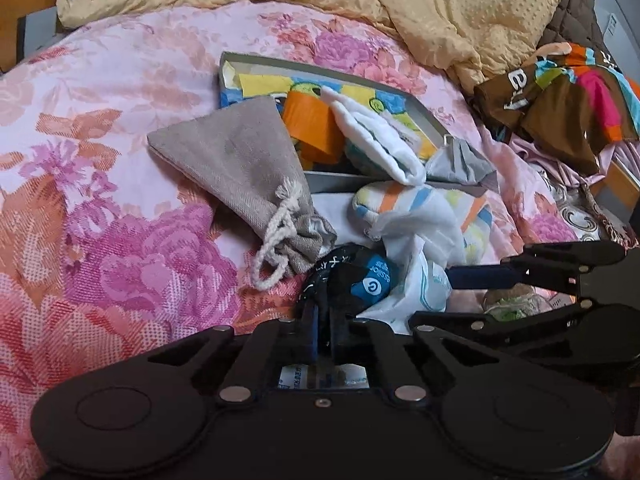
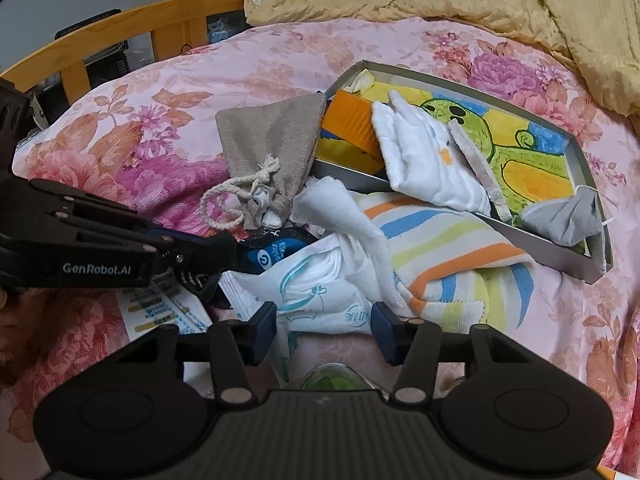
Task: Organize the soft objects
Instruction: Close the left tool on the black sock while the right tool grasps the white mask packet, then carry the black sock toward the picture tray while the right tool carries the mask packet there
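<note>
On floral quilt, left gripper pinches black pouch; right gripper gapes.

"GenRobot.AI" on the left gripper.

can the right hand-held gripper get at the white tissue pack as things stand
Probably yes: the right hand-held gripper is open, with the white tissue pack directly between and ahead of its fingers, nothing covering the near end.

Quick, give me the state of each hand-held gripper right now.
Left hand-held gripper: shut on the black pouch with a blue label.
Right hand-held gripper: open, holding nothing, its fingers either side of the white plastic packet.
</note>
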Demonstrator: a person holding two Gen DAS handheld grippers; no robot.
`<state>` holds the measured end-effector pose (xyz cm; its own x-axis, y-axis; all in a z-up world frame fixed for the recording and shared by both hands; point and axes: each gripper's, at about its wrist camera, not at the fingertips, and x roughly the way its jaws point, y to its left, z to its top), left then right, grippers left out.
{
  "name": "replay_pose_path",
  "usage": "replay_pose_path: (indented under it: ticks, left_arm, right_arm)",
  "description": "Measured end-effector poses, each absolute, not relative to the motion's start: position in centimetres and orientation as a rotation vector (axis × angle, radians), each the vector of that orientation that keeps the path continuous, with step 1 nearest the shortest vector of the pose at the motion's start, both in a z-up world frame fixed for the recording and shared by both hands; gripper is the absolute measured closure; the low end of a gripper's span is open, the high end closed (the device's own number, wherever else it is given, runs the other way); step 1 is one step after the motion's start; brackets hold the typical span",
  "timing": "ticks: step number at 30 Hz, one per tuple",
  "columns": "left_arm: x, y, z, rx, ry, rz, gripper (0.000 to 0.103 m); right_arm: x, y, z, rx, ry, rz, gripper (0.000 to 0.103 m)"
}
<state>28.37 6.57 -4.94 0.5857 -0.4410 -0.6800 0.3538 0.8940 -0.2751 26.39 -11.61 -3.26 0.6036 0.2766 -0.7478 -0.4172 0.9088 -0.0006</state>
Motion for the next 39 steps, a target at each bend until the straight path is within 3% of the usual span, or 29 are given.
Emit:
replay_pose_path:
  ticks: [7, 9, 10, 25, 39]
  left_arm:
    - [27.8, 6.4, -4.5, -0.110, 0.806, -0.448, 0.100]
    - [27.7, 6.4, -4.4, -0.117, 0.801, -0.445, 0.100]
    - [27.6, 6.4, -4.4, -0.119, 0.800, -0.445, 0.100]
    - [27.1, 6.5, -3.5, -0.132, 0.755, -0.440, 0.100]
    - [24.4, 7.2, 0.4, -0.176, 0.589, -0.412, 0.101]
  right_arm:
    - [25.6, -11.0, -3.3, -0.225, 0.803, 0.405, 0.058]
    - [25.4, -10.8, -3.3, -0.237, 0.798, 0.406, 0.065]
    - [25.4, -10.7, -3.2, -0.238, 0.794, 0.411, 0.091]
    - [24.4, -10.5, -2.5, -0.242, 0.753, 0.405, 0.093]
    - [22.0, -11.1, 2.0, -0.237, 0.601, 0.392, 0.093]
